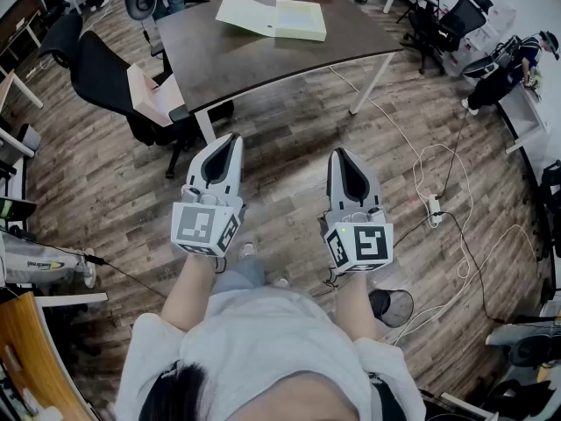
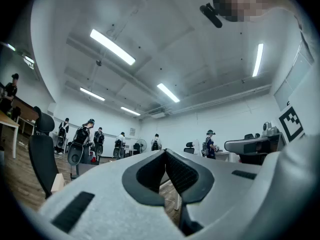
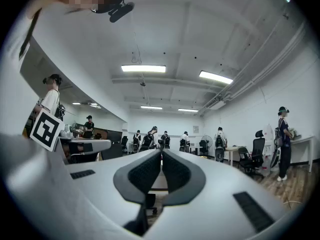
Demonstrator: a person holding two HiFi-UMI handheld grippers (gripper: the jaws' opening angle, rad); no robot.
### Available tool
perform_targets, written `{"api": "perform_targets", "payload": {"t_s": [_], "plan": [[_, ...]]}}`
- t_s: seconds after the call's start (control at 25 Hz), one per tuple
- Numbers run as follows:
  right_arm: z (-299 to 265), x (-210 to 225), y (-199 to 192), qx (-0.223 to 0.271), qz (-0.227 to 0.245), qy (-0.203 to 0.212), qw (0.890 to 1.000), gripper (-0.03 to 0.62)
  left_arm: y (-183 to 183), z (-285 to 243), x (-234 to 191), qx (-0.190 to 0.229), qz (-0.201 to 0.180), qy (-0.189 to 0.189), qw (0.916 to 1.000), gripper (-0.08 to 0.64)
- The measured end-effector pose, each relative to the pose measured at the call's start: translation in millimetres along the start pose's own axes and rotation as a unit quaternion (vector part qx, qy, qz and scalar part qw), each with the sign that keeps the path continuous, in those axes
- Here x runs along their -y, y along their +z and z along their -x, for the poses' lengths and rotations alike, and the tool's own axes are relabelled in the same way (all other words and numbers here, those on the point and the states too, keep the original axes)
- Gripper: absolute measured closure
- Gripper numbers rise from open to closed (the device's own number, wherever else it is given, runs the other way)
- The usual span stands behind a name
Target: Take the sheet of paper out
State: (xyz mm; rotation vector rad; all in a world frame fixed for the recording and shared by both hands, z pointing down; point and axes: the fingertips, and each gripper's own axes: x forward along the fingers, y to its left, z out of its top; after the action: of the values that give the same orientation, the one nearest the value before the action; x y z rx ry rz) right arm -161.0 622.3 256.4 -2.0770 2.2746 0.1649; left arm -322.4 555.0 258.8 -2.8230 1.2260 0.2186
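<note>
Plainly, the open folder [image 1: 272, 16], presumably holding the sheet, lies crosswise on the bench [image 1: 351, 46], well ahead of left gripper [image 1: 233, 139] and right gripper [image 1: 341, 153], neither of the 2 nearer, fingers [image 2: 182, 173] pressed together, empty.

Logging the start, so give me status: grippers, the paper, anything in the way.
Left gripper, right gripper: shut, empty. Folder open on the table ahead, untouched. Chair at table's left, off the path.
</note>
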Motion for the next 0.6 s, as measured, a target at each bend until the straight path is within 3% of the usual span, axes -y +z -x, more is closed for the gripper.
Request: {"api": "perform_targets", "payload": {"t_s": [0.6], "plan": [[-52, -3, -11, -0.003, -0.004, -0.010, 1.000, 0.577, -3, -34, -39, 0.001, -0.002, -0.018, 0.9998, 0.551]]}}
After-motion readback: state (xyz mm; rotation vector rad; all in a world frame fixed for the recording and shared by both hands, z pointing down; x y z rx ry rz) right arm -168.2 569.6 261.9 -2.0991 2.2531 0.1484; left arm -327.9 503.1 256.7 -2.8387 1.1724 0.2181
